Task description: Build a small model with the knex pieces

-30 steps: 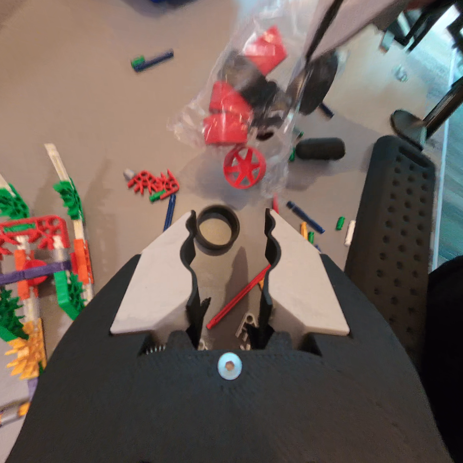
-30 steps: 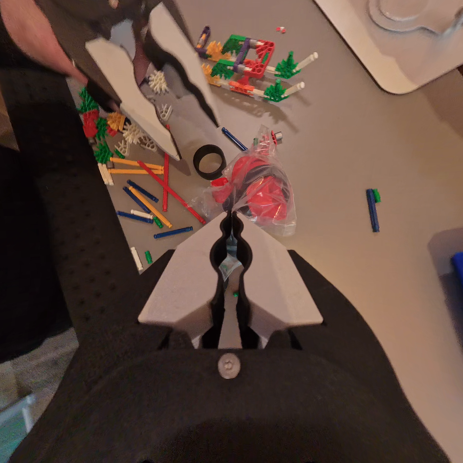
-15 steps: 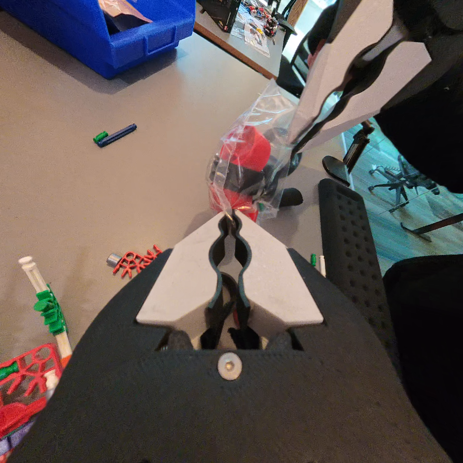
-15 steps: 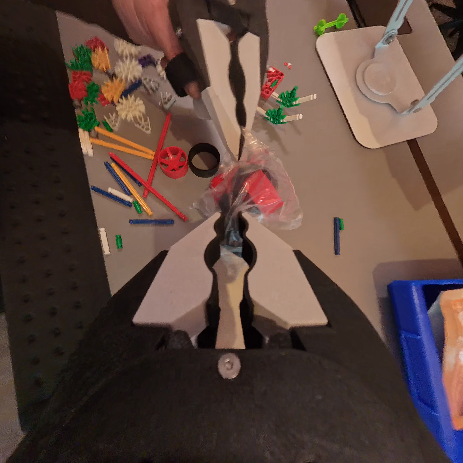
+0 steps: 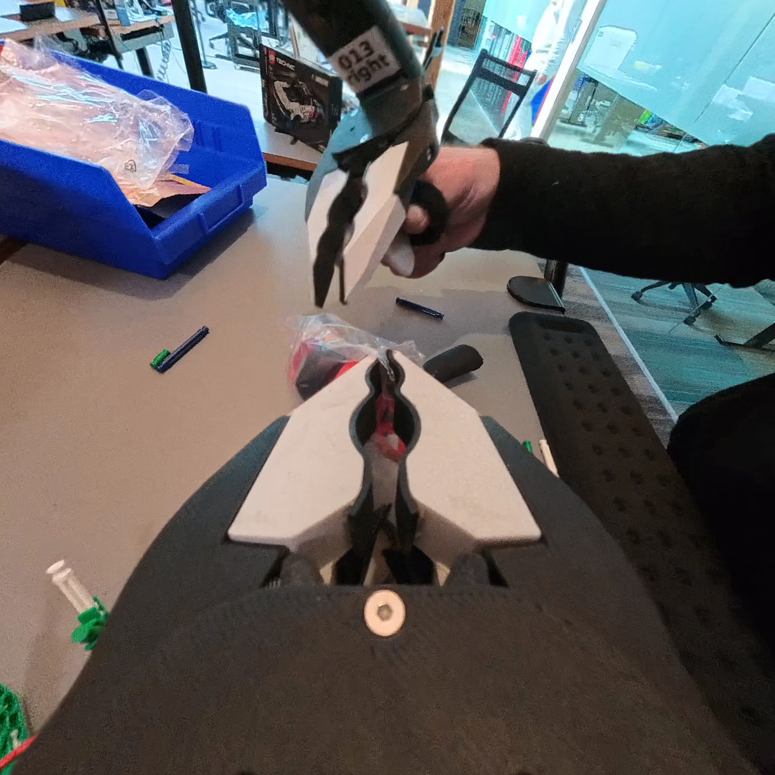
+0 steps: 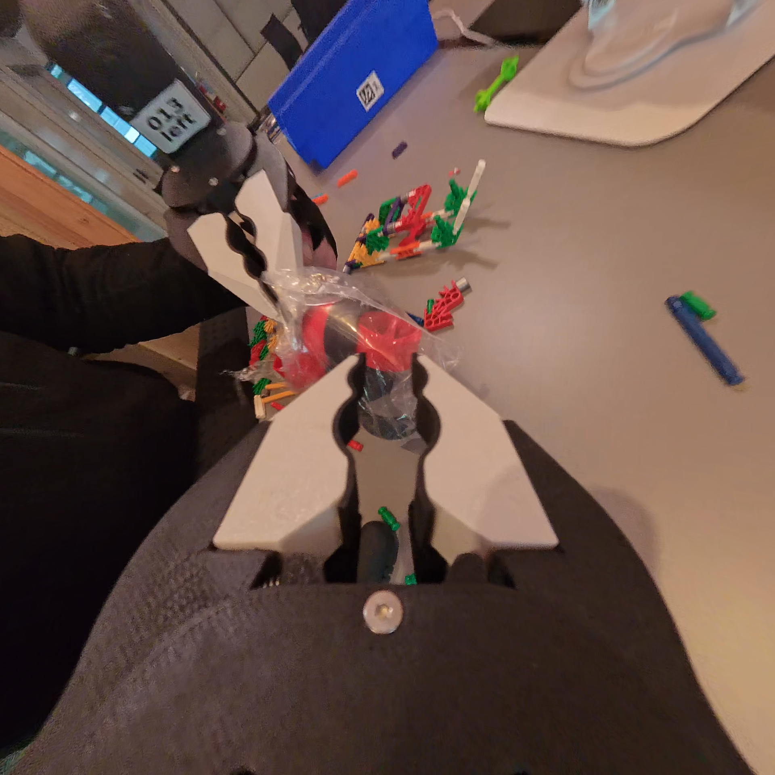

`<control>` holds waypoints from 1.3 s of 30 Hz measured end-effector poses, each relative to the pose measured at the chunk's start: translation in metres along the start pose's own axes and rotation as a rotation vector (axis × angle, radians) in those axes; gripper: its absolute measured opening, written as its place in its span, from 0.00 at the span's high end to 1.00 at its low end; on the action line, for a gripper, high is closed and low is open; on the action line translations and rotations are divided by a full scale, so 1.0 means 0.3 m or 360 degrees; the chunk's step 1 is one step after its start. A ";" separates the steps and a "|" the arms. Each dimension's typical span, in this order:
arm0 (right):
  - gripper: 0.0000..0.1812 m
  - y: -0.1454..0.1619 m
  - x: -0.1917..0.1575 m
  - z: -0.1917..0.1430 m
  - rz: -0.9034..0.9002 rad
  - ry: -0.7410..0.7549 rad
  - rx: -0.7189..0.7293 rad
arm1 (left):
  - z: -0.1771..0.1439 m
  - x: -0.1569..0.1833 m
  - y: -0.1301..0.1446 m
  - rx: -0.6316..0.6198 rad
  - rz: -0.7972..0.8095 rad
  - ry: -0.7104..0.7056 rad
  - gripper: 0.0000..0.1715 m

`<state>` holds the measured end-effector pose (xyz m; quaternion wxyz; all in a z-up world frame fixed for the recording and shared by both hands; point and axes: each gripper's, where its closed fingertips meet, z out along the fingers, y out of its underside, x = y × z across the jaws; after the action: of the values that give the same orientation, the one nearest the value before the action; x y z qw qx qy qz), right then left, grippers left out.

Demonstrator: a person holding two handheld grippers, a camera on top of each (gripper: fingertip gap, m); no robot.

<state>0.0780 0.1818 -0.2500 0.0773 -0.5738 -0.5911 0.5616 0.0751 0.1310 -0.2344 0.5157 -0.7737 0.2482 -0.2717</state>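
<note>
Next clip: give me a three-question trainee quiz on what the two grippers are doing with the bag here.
1. True or false: the left gripper is shut on the clear bag of red and black parts.
2. The right gripper is: A) open, B) shut on the bag, C) shut on a rod.
3. Fill in: the bin on the table beyond the bag is ____ in colour.
Key: 1 true; 2 A; 3 blue.

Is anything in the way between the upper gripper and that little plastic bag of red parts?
Nothing visible. The right gripper hangs just above the plastic bag, jaws slightly apart, with only air between them. The left gripper is shut on the bag's near edge.
</note>
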 end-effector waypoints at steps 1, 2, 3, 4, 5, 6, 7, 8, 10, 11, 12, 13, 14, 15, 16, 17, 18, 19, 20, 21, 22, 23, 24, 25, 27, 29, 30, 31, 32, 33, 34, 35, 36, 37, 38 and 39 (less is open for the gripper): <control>0.82 0.019 0.009 0.019 0.0062 -0.0034 -0.0034 | 0.004 0.001 0.001 -0.0003 0.0026 -0.0004 1.00; 0.76 0.033 0.020 0.029 0.0128 -0.0059 -0.0050 | 0.006 0.006 0.001 -0.0007 0.0035 0.0004 1.00; 0.69 0.039 0.032 0.030 0.0181 -0.0068 -0.0043 | 0.005 0.010 -0.005 0.0008 0.0046 0.0008 1.00; 0.63 0.040 0.033 0.024 0.0220 -0.0097 -0.0021 | 0.001 0.011 -0.014 0.0024 0.0062 0.0001 1.00; 0.61 0.043 0.034 0.017 0.0258 -0.0122 -0.0004 | -0.005 0.017 -0.025 0.0035 0.0074 0.0006 1.00; 0.61 0.047 0.037 0.012 0.0287 -0.0140 0.0012 | -0.010 0.026 -0.036 0.0047 0.0083 0.0023 1.00; 0.62 0.047 0.028 0.012 0.0318 -0.0197 0.0033 | -0.015 0.032 -0.050 0.0063 0.0096 0.0033 1.00; 0.65 0.042 0.007 0.013 0.0346 -0.0280 0.0058 | -0.019 0.038 -0.064 0.0078 0.0108 0.0047 1.00; 0.79 0.026 -0.041 0.018 0.0333 -0.0427 0.0099 | -0.019 0.057 -0.088 0.0083 0.0142 0.0098 1.00; 0.92 0.015 -0.070 0.018 0.0308 -0.0510 0.0127 | -0.020 0.057 -0.099 0.0087 0.0160 0.0101 1.00; 1.00 0.003 -0.092 0.016 0.0285 -0.0562 0.0157 | -0.021 0.059 -0.108 0.0096 0.0163 0.0119 1.00; 1.00 -0.011 -0.101 0.011 0.0261 -0.0556 0.0186 | -0.022 0.058 -0.108 0.0092 0.0147 0.0142 1.00; 1.00 -0.026 -0.103 0.001 0.0232 -0.0510 0.0201 | -0.026 0.051 -0.111 0.0100 0.0136 0.0144 1.00; 1.00 -0.041 -0.107 -0.016 0.0181 -0.0434 0.0190 | -0.032 0.040 -0.110 0.0098 0.0108 0.0139 1.00; 1.00 -0.059 -0.115 -0.038 0.0099 -0.0324 0.0160 | -0.040 0.035 -0.104 0.0095 0.0073 0.0156 1.00; 1.00 -0.080 -0.126 -0.061 -0.0006 -0.0180 0.0104 | -0.046 0.021 -0.090 0.0069 0.0038 0.0147 1.00; 1.00 -0.094 -0.131 -0.081 -0.0143 0.0013 0.0005 | -0.051 0.001 -0.074 0.0039 0.0021 0.0110 1.00; 1.00 -0.101 -0.130 -0.098 -0.0291 0.0214 -0.0121 | -0.054 -0.008 -0.062 0.0026 0.0003 0.0108 0.97; 1.00 -0.104 -0.131 -0.100 -0.0386 0.0349 -0.0237 | -0.053 -0.014 -0.050 0.0007 -0.0031 0.0116 0.96; 1.00 -0.083 -0.131 -0.079 -0.0413 0.0391 -0.0366 | -0.050 -0.028 -0.039 -0.0018 -0.0051 0.0090 0.99; 1.00 -0.047 -0.121 -0.053 -0.0425 0.0405 -0.0504 | -0.043 -0.046 -0.015 -0.0084 -0.0066 0.0041 1.00; 1.00 -0.033 -0.104 -0.042 -0.0461 0.0449 -0.0586 | -0.033 -0.050 0.017 -0.0167 -0.0073 0.0028 1.00; 1.00 -0.053 -0.103 -0.046 -0.0506 0.0494 -0.0581 | -0.027 -0.053 0.032 -0.0189 -0.0058 0.0013 1.00; 1.00 -0.082 -0.116 -0.044 -0.0527 0.0493 -0.0533 | -0.023 -0.059 0.039 -0.0200 -0.0078 -0.0001 1.00; 1.00 -0.036 -0.092 -0.020 -0.0492 0.0486 -0.0651 | -0.024 -0.084 0.056 -0.0253 -0.0141 -0.0051 1.00; 1.00 -0.041 -0.094 -0.024 -0.0553 0.0511 -0.0678 | -0.022 -0.107 0.090 -0.0331 -0.0132 -0.0118 1.00; 1.00 -0.063 -0.104 -0.020 -0.0536 0.0487 -0.0627 | -0.023 -0.107 0.085 -0.0311 -0.0144 -0.0126 1.00; 1.00 -0.045 -0.087 -0.010 -0.0512 0.0480 -0.0674 | -0.025 -0.103 0.083 -0.0294 -0.0210 -0.0107 1.00; 1.00 -0.013 -0.060 -0.001 -0.0498 0.0494 -0.0755 | -0.022 -0.106 0.104 -0.0330 -0.0254 -0.0105 1.00; 1.00 -0.010 -0.055 0.005 -0.0498 0.0487 -0.0757 | -0.022 -0.118 0.130 -0.0378 -0.0262 -0.0139 1.00; 1.00 -0.036 -0.070 0.008 -0.0501 0.0467 -0.0688 | -0.023 -0.118 0.140 -0.0391 -0.0258 -0.0153 1.00; 1.00 -0.056 -0.078 0.010 -0.0493 0.0454 -0.0643 | -0.025 -0.109 0.126 -0.0345 -0.0252 -0.0144 1.00; 1.00 -0.043 -0.069 0.016 -0.0477 0.0453 -0.0682 | -0.027 -0.106 0.122 -0.0327 -0.0271 -0.0142 0.99; 1.00 -0.026 -0.058 0.015 -0.0488 0.0472 -0.0750 | -0.028 -0.116 0.135 -0.0350 -0.0298 -0.0158 0.97; 1.00 -0.043 -0.065 0.010 -0.0522 0.0484 -0.0739 | -0.032 -0.129 0.144 -0.0364 -0.0314 -0.0180 0.94; 1.00 -0.084 -0.085 0.007 -0.0523 0.0469 -0.0649 | -0.037 -0.128 0.136 -0.0335 -0.0322 -0.0167 0.92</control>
<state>0.0700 0.1684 -0.2178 0.1352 -0.5494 -0.7590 0.3221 0.0354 0.1351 -0.2753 0.4140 -0.8577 0.1687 -0.2539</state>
